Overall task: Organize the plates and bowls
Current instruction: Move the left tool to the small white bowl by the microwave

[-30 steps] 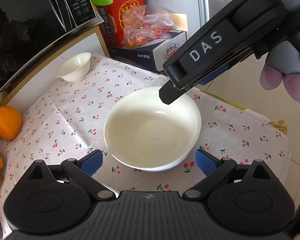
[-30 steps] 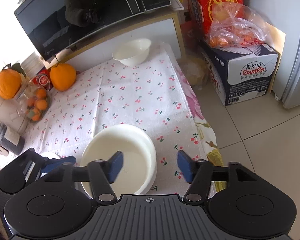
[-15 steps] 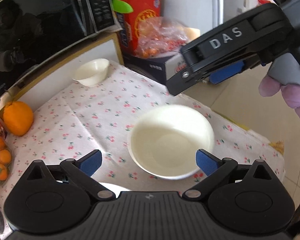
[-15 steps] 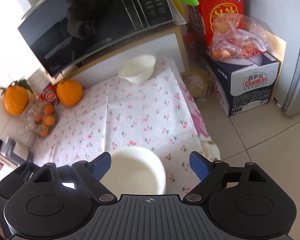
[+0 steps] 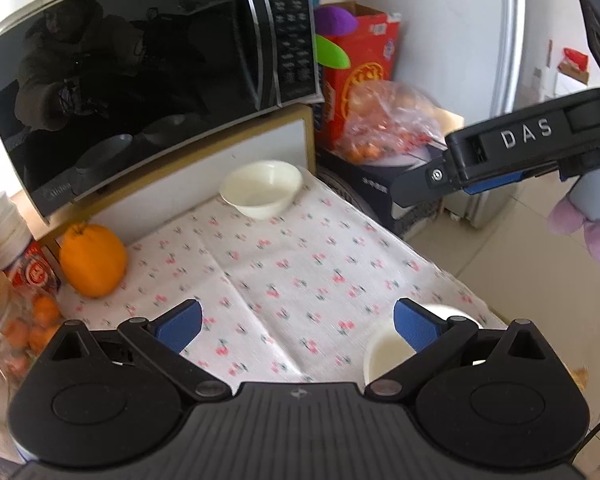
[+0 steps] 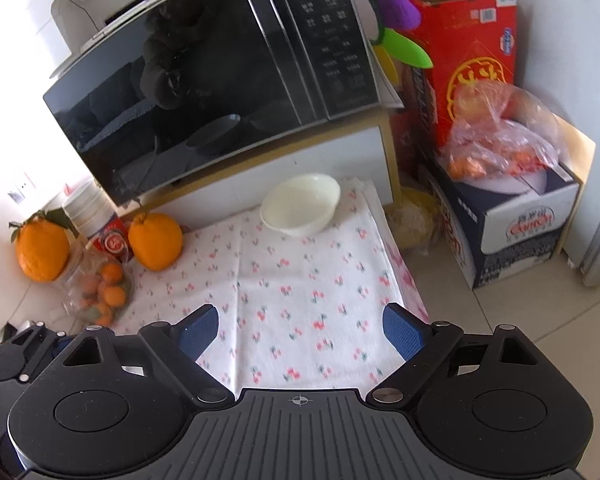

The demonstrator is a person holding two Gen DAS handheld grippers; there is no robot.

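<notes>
A small white bowl [image 5: 262,192] sits at the far end of the cherry-print cloth [image 5: 300,272], below the microwave; it also shows in the right wrist view [image 6: 302,203]. A larger white bowl [image 5: 384,354] sits at the cloth's near right edge, mostly hidden behind my left gripper's right finger. My left gripper [image 5: 296,324] is open and empty above the cloth. My right gripper [image 6: 300,330] is open and empty, held high; its body shows in the left wrist view [image 5: 500,152] at the right.
A black microwave [image 6: 220,80] stands on a shelf behind the cloth. Two oranges [image 6: 156,242] and a bag of small oranges [image 6: 104,292] lie at the left. A box [image 6: 516,232] with a bag of fruit stands on the floor at the right.
Both grippers have pulled back and risen from the larger bowl. That bowl has slid to the bottom of the left view and out of the right view. The right gripper's jaws opened wider.
</notes>
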